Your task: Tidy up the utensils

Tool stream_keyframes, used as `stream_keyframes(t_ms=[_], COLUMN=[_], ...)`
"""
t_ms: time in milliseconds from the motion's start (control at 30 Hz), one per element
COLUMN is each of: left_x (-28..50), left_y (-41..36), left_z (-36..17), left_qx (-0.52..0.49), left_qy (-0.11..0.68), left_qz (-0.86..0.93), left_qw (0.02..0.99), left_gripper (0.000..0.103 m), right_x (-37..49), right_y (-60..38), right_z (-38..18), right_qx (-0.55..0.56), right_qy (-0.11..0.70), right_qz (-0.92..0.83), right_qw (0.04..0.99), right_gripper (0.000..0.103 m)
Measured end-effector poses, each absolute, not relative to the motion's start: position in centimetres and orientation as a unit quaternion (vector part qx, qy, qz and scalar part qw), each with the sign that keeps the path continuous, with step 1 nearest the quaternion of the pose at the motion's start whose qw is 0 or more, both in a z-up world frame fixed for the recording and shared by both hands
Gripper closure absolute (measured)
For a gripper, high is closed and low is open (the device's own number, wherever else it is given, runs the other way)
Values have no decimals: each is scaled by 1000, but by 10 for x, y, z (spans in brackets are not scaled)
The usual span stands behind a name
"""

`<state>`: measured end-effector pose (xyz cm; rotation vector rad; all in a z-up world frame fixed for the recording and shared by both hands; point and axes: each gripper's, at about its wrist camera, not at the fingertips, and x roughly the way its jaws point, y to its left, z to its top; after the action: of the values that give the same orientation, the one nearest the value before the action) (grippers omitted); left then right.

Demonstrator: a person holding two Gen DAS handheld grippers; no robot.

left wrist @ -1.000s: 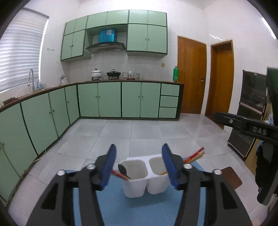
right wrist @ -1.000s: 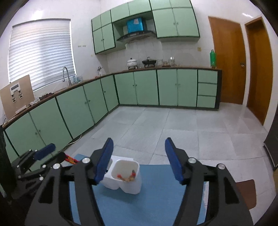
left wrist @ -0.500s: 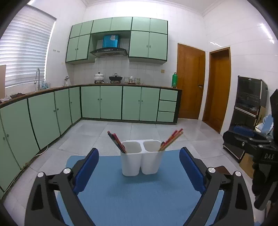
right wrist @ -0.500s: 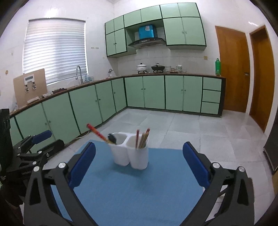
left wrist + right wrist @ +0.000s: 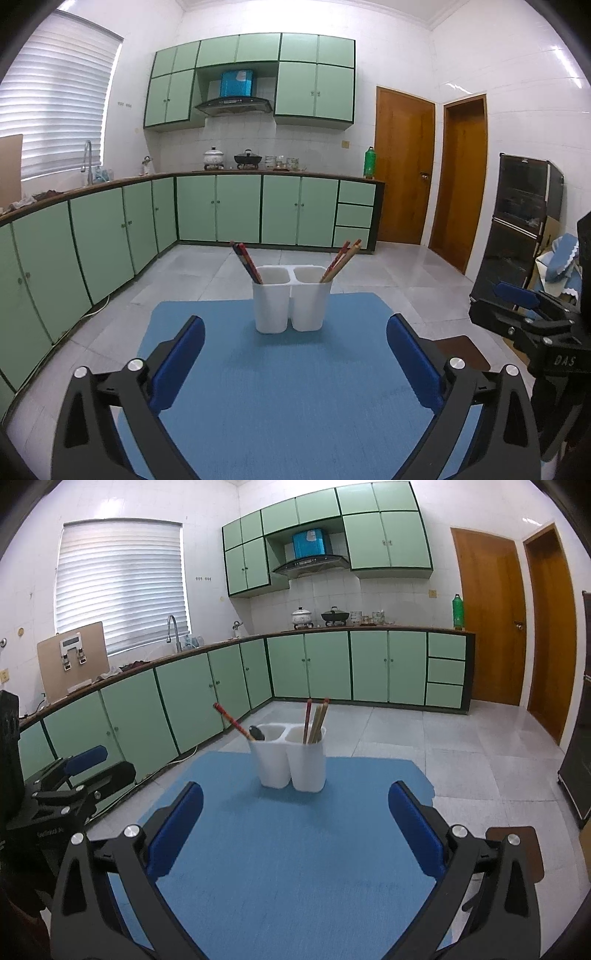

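Observation:
A white two-cup utensil holder (image 5: 291, 299) stands on a blue mat (image 5: 288, 387). Its left cup holds red-handled utensils (image 5: 246, 261) leaning left, one with a black spoon head (image 5: 256, 733). Its right cup holds several chopsticks (image 5: 341, 258). The holder also shows in the right wrist view (image 5: 291, 755). My left gripper (image 5: 295, 363) is open and empty, well back from the holder. My right gripper (image 5: 295, 829) is open and empty, also back from it. The right gripper shows at the right edge of the left wrist view (image 5: 532, 314).
The mat (image 5: 295, 849) lies on a table with a brown corner (image 5: 517, 853) showing at the right. Green kitchen cabinets (image 5: 221, 210) run along the far walls. A dark cabinet (image 5: 517, 229) stands at the right. The left gripper shows at the left of the right wrist view (image 5: 70, 779).
Both grippers have pulled back and away from the holder and opened wider. The utensils now stand in the two cups with nothing held.

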<state>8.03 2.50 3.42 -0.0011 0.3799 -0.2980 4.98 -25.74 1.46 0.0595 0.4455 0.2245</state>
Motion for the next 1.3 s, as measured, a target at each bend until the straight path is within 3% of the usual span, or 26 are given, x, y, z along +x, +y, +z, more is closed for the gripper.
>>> stream_keyframes(t_ms=[1300], left_x=[34], left_y=[30], left_z=[37], left_qx=[12], left_qy=[173], left_qz=[-125], left_qw=[977], left_gripper=[6], right_x=[16], right_y=[-239], right_z=[19], right_qx=[6], right_qy=[210], right_qz=[117], right_qw=[971], right_gripper=[6])
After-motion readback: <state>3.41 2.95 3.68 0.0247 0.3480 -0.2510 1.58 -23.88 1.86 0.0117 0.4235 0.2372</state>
